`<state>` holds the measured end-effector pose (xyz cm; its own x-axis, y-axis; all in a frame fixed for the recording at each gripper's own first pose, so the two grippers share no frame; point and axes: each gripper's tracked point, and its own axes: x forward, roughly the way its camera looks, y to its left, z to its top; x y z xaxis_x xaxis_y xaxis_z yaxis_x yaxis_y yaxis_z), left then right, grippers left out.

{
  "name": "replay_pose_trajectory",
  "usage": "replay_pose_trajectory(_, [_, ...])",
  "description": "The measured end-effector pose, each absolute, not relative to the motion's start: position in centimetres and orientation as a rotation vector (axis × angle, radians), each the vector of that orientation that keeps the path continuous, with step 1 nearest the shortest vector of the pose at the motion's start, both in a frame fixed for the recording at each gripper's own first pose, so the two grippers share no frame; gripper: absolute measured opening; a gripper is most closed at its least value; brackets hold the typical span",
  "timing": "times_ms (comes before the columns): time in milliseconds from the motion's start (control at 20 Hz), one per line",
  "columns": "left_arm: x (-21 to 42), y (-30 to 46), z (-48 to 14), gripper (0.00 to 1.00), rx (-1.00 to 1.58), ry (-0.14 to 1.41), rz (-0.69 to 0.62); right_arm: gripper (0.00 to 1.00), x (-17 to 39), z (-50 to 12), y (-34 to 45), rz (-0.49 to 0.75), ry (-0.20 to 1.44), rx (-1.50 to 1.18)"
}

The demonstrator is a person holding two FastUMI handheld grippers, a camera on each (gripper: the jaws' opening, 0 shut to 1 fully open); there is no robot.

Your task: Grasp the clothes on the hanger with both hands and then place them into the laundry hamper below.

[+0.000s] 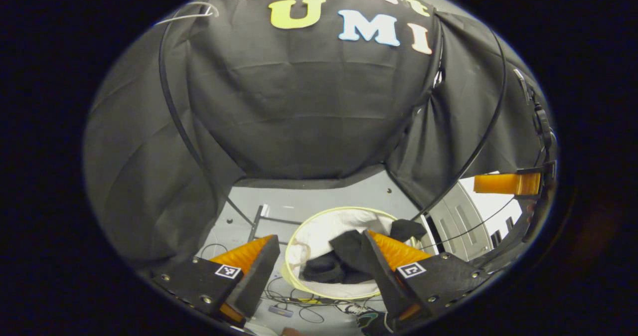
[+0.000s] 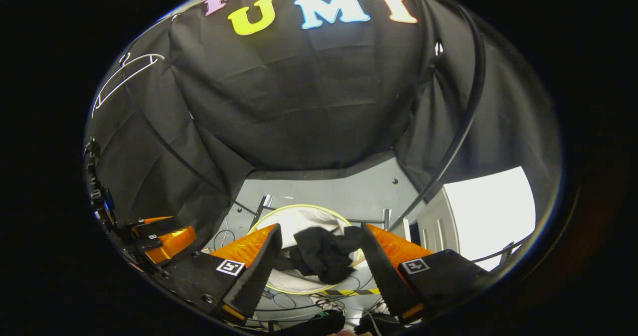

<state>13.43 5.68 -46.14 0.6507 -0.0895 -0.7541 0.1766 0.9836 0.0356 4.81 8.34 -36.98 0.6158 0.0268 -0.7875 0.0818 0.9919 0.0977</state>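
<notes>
Both hand-held grippers stand wide open and hold nothing. From my station, the left hand-held gripper (image 1: pixel 319 263) and the right hand-held gripper (image 2: pixel 321 256) each look down over the laundry hamper (image 1: pixel 299 281) on the floor (image 1: pixel 319 196).

Status of the task item: the black clothes (image 1: pixel 344 261) lie inside the hamper, on its white lining. One dark fold hangs at or over the rim on the far side; I cannot tell whether it rests fully inside.

Step in hand: I judge the placing step to be done or nearly done, since the jaws are apart and the garment sits below them.

Next move, as I judge it: lift both grippers straight up and clear of the rim. If the loose fold lies outside, nudge it in first.

Differences between views:
- The left gripper view shows the other gripper's orange finger (image 1: pixel 506 183) at its right edge, and a bright doorway behind it.
- The right gripper view shows the bare white hanger (image 2: pixel 124 74) high on the left against the booth cloth, and the other gripper (image 2: pixel 159 241) low on the left.
</notes>
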Motion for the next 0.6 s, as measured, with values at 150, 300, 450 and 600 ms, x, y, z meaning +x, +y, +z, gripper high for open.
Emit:
replay_pose_trajectory(150, [13.2,4.7,-41.1,0.96,0.098,0.773,-0.127,0.98,5.1,-34.4,5.4,-0.075,0.834,0.087])
replay_pose_trajectory(300, [12.8,3.4,-35.7,0.97,0.093,0.698,-0.102,0.98,5.4,-31.1,3.1,-0.085,0.742,0.061])
replay_pose_trajectory(450, [13.0,2.0,-29.7,0.97,0.120,0.608,-0.061,0.98,5.6,-26.7,1.5,-0.073,0.640,0.061])
replay_pose_trajectory(600, [13.6,0.2,-23.1,0.97,0.131,0.495,-0.014,0.98,6.0,-21.8,0.0,-0.070,0.523,0.066])
